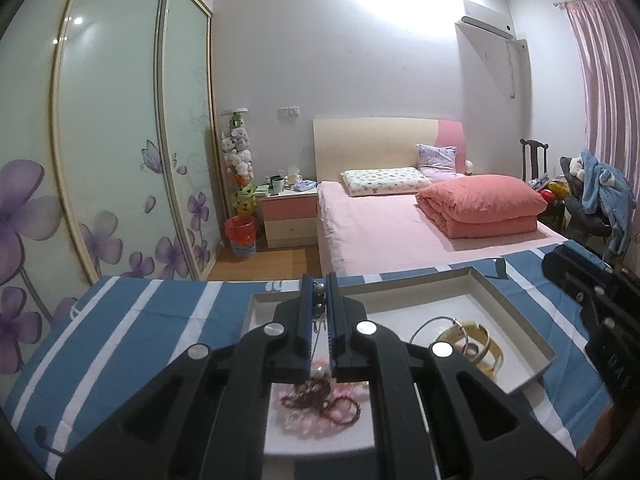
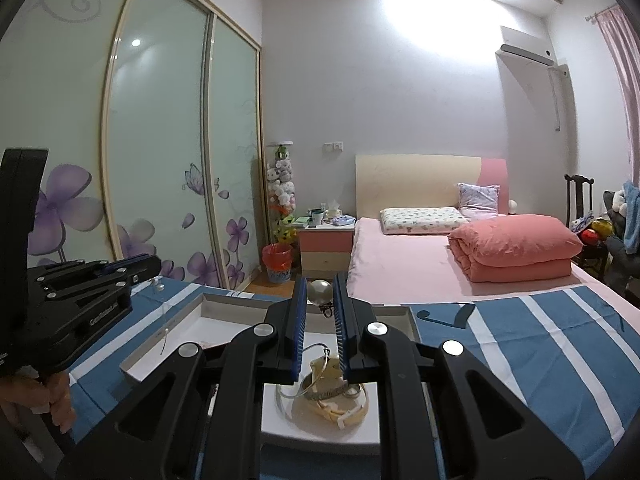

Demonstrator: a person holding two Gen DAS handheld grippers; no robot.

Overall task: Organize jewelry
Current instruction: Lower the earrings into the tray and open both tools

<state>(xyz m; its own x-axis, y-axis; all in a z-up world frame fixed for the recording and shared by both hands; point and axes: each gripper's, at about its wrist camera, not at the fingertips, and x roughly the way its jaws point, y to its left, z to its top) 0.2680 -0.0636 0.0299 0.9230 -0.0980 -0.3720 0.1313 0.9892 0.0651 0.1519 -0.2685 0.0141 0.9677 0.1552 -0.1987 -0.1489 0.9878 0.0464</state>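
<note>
Two grippers over our jewelry tray

Our left gripper (image 1: pixel 319 292) is clamped on small beads with a thin chain, our right gripper (image 2: pixel 320 300) pinches a pearl ring (image 2: pixel 321 294); both hang over the white tray (image 1: pixel 516 308) on our striped cloth (image 1: pixel 132 320), bangles (image 2: pixel 328 396) near right, bead strands (image 1: pixel 320 404) left, bed (image 1: pixel 400 224) far behind.

1. Blue-and-white striped cloth (image 1: pixel 132 320) spreads under and beside the tool.
2. Pink bed (image 2: pixel 404 268) lies ahead, with a folded salmon quilt (image 2: pixel 516 248) ahead to the right.
3. Sliding wardrobe doors (image 1: pixel 112 140) with purple flowers stand left.
4. Nightstand (image 1: pixel 289 216) and red-lined wastebasket (image 1: pixel 240 236) sit ahead-left.
</note>
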